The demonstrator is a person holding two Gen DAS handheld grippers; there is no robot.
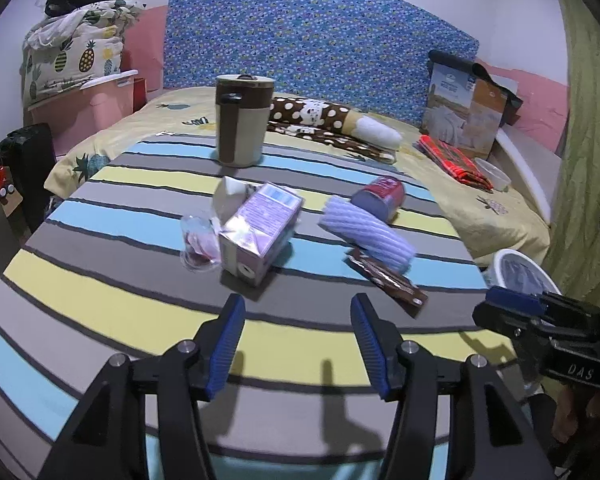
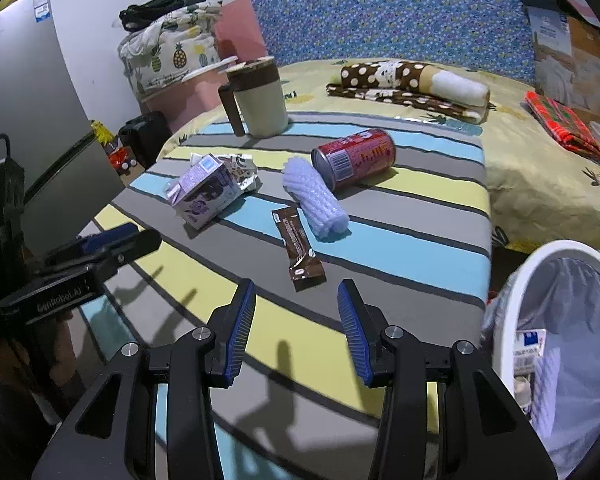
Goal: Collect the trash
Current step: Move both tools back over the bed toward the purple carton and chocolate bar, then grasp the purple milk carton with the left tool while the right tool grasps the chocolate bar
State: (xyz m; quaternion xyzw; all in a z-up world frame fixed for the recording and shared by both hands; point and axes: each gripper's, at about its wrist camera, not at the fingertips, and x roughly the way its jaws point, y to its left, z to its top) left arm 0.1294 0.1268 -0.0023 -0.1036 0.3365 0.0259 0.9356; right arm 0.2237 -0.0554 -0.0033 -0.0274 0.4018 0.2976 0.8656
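Both tongs spread and empty above the near edge of the striped tabletop [image 2: 440,216]: left gripper [image 1: 298,340] facing the purple carton [image 1: 260,232], right gripper [image 2: 296,328] facing the brown wrapper [image 2: 298,248]. Best pinched across the narrow width, lifted clear, then dropped into the white bin [image 2: 512,300] beyond the right edge. Readable only: "DAS" and "GenRobot.AI" on the gripper bodies; writing on the red can [image 2: 356,156] too small to make out.

can [image 2: 354,158]: glossy metal
carton [image 1: 260,232]: shiny coated paper
wrapper [image 2: 299,249]: glossy foil
counter [image 2: 412,240] cover: matt striped cloth
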